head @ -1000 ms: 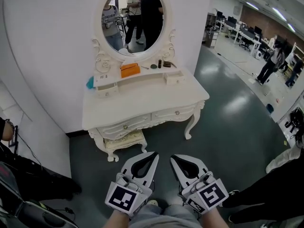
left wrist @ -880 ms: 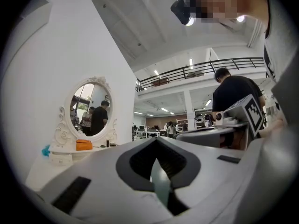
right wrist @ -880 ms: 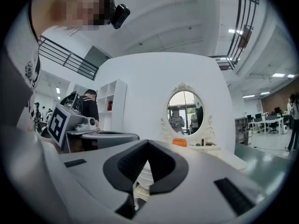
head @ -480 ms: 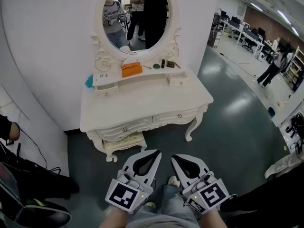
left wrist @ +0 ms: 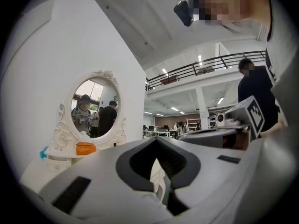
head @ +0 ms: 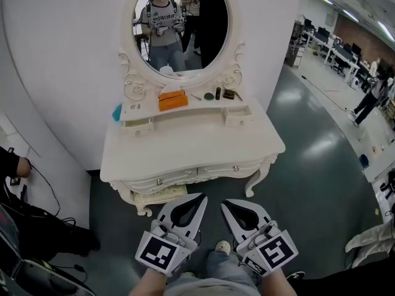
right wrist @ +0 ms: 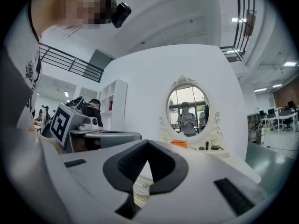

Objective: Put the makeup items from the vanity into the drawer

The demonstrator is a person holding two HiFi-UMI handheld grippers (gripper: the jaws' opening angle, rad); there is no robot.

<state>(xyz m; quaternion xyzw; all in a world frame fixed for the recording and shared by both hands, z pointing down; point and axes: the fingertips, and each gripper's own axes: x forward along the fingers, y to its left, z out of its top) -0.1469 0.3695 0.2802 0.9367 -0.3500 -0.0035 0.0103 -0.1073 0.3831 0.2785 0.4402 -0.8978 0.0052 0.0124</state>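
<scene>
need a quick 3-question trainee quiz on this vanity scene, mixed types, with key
1. True or false: both front drawers of the vanity are shut.
2. In the head view, the orange box on the upper shelf lies on which side of the small dark makeup items? A left, B right, C on top of them.
3. Fill in: the stool is tucked ___ the vanity.
Key: 1 true; 2 A; 3 under.
</scene>
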